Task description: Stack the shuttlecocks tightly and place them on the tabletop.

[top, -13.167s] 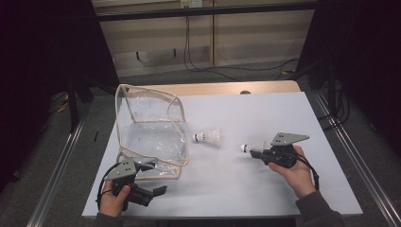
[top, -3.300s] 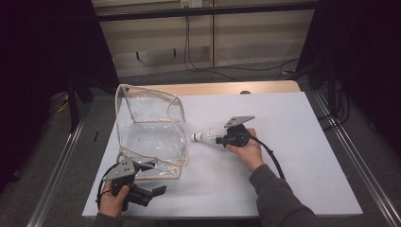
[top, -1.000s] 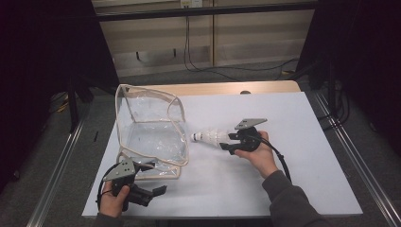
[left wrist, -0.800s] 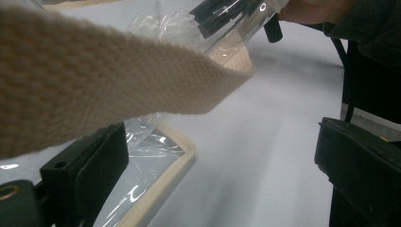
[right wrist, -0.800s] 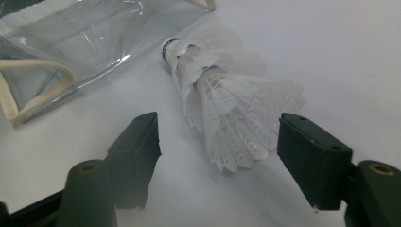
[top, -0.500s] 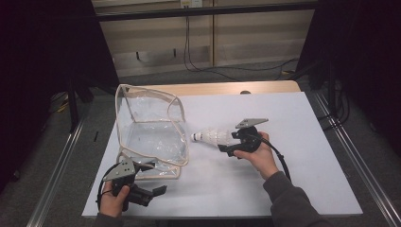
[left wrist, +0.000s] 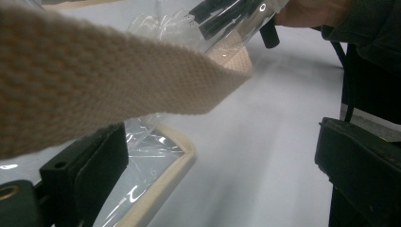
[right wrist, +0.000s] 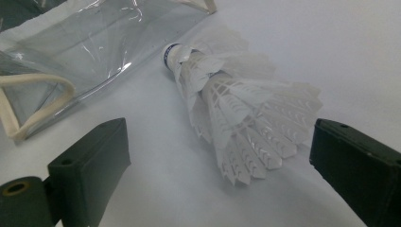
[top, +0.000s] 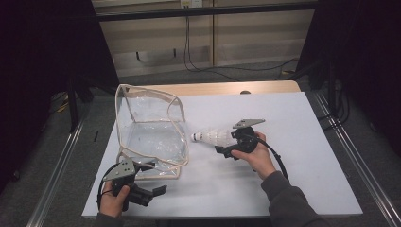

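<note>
Shuttlecock [right wrist: 227,109] lying on its side on the white table [top: 307,142], feather skirt between the right gripper [top: 227,149] fingers [right wrist: 90,165], cork tip pointing away from them toward the clear bag [top: 151,127]. Fingers standing wide, just been opening, not pressing on the feathers; a gap showing on either side in the right gripper view. Cork tip just short of the bag's near wall, not inside. Clear bag with cream fabric trim standing open beyond the right fingertips, its see-through side facing them and a cream loop of trim lying at the left in the right gripper view. Left gripper [top: 146,194] at the near corner of the bag, close to the table edge. Broad cream strap [left wrist: 94,75] crossing above and in front of the left fingers [left wrist: 94,170], bag's trimmed edge just beside the left-hand one, bare table between the two. Left fingers set wide apart; cannot tell whether either one touches the strap or the plastic
</note>
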Demonstrator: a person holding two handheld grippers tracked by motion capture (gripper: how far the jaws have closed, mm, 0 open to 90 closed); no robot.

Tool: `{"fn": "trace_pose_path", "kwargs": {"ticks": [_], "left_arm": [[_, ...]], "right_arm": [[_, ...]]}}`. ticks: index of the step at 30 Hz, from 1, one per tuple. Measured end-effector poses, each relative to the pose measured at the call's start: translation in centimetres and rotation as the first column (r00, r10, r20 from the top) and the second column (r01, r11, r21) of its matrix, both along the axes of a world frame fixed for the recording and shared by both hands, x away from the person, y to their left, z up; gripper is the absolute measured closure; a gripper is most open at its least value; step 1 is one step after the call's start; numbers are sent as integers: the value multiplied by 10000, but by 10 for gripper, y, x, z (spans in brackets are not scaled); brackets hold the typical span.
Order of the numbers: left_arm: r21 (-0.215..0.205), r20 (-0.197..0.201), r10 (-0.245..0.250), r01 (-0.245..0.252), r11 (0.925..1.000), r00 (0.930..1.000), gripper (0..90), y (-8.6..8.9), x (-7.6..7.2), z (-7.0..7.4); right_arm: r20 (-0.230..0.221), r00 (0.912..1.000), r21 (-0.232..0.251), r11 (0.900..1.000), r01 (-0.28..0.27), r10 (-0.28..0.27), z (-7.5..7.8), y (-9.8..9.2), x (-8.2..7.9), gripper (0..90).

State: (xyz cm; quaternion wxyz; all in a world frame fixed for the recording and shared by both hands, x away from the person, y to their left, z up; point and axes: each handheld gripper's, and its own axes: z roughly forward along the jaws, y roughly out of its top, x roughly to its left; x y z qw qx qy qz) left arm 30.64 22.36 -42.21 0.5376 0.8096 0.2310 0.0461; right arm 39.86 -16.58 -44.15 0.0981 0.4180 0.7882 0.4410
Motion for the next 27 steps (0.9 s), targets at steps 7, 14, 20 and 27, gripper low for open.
{"fn": "trace_pose_path", "kwargs": {"ticks": [7,14,20,27], "left_arm": [[-26,-12,7,-7,10000,10000,35,0,0,0],[-16,-12,8,-8,10000,10000,36,0,0,0],[-21,-8,12,-12,10000,10000,36,0,0,0],[-17,21,7,-7,10000,10000,37,0,0,0]], "right_arm": [[-80,10000,-154,9999,22,-23,-3,3,2,38],[-189,9998,-128,9999,-78,75,-7,8,3,43],[-192,9998,-266,9996,-79,74,-8,13,5,42],[-317,9994,-343,9993,-114,103,-10,18,7,46]]}}
